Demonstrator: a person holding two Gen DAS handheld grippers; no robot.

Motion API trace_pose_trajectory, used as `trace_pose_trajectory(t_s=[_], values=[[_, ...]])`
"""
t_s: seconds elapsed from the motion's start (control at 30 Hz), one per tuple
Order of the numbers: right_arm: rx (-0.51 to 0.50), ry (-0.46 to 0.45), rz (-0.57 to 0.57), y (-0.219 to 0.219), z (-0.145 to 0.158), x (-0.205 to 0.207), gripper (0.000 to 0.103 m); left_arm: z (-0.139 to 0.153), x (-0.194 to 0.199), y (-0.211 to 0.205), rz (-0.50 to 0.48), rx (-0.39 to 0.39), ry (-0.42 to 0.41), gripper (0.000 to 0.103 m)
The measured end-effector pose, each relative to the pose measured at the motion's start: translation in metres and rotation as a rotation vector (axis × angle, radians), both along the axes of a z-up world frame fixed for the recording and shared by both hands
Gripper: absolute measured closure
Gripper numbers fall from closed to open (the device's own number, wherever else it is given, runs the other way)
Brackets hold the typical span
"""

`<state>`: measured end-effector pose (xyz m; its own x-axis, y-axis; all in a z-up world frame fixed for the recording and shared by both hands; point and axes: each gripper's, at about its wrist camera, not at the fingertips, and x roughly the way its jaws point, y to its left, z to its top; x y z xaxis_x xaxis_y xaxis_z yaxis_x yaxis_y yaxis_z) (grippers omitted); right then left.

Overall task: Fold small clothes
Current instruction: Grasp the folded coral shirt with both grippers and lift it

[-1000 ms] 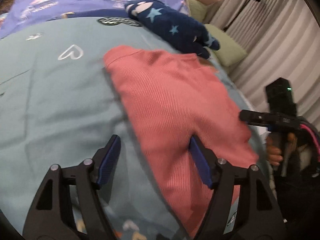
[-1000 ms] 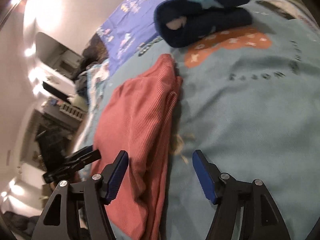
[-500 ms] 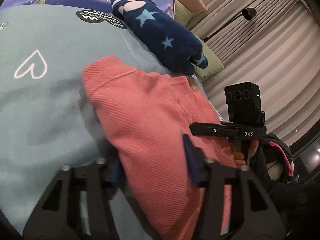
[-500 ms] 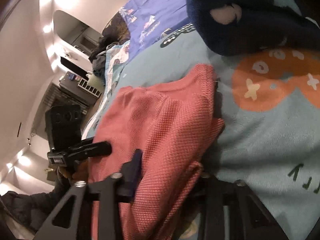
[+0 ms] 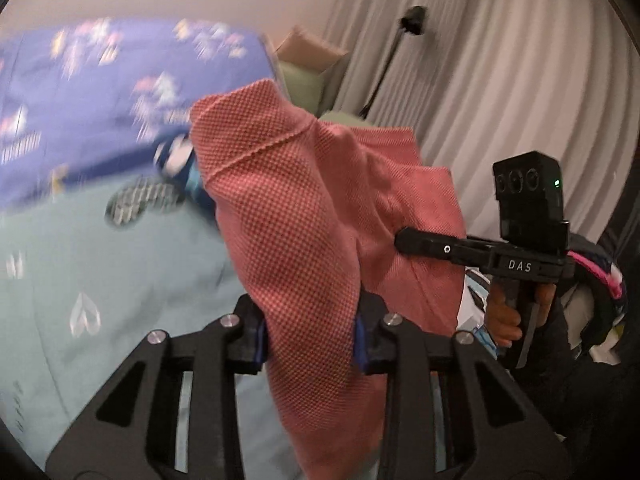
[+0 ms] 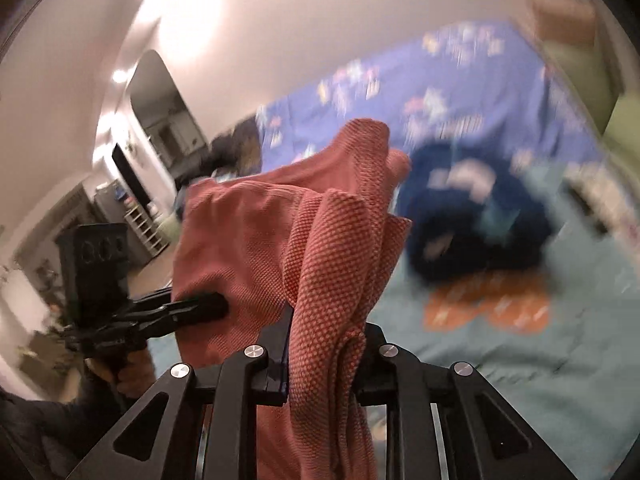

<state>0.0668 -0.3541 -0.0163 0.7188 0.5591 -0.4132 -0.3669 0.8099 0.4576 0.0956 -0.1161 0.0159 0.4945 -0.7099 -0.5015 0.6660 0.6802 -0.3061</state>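
**Both claws clamped on the pink garment, lifted off the bed**

The left claw (image 5: pixel 309 340) is closed on a thick fold of the pink knit garment (image 5: pixel 296 216), its blue-padded fingers (image 5: pixel 260 340) pressed against the cloth from either side. The right claw (image 6: pixel 322 364) grips another bunched edge of the same garment (image 6: pixel 332 248) in the same way. Each claw points forward and slightly up, and each appears in the other's view: the right one (image 5: pixel 404 238) reaches into the cloth from the right of the left claw, with a bare hand (image 5: pixel 504 316) wrapped round its handle; the left one (image 6: pixel 216 306) enters from the left of the right claw.

The bed (image 5: pixel 120 264) lies beyond and below both claws, its pale teal cover printed with hearts and an orange patch (image 6: pixel 488 304). A purple patterned blanket (image 5: pixel 80 112) sits further back. Everything past the garment is smeared by motion blur, so the prints cannot be read. A dark blue plush item (image 6: pixel 476 232) lies ahead and to the right of the right claw, mostly hidden behind the cloth in the left view.

The garment hangs between the claws clear of the bed, a waffle-textured knit with a stitched hem, draping in soft folds; its lower part is cut off below the frame. Pleated curtains (image 5: pixel 500 80) and a black lamp (image 5: pixel 414 26) stand beyond, to the right of the left claw.
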Motion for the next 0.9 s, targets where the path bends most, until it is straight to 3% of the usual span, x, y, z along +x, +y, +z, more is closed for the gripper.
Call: trace_pose_trajectory(t_s=[0.13, 0.3, 0.47, 0.6, 0.7, 0.9], values=[[-0.034, -0.089, -0.089, -0.033, 0.049, -0.002, 0.082, 0.052, 0.006, -0.029, -0.023, 0.008, -0.106, 0.069], [-0.079, -0.165, -0.179, -0.063, 0.107, 0.033, 0.082, 0.115, 0.038, -0.065, -0.025, 0.032, -0.237, 0.068], [-0.063, -0.165, -0.231, -0.088, 0.129, 0.087, 0.082, 0.15, 0.088, -0.091, 0.016, 0.054, -0.291, 0.068], [-0.079, -0.127, -0.245, -0.094, 0.121, 0.13, 0.082, 0.143, 0.133, -0.105, 0.044, 0.073, -0.255, 0.068], [-0.101, -0.074, -0.252, -0.093, 0.103, 0.167, 0.082, 0.12, 0.17, -0.114, 0.061, 0.084, -0.198, 0.068], [-0.128, 0.09, -0.239, -0.093, 0.026, 0.27, 0.082, 0.049, 0.255, -0.129, 0.123, 0.105, -0.057, 0.068]])
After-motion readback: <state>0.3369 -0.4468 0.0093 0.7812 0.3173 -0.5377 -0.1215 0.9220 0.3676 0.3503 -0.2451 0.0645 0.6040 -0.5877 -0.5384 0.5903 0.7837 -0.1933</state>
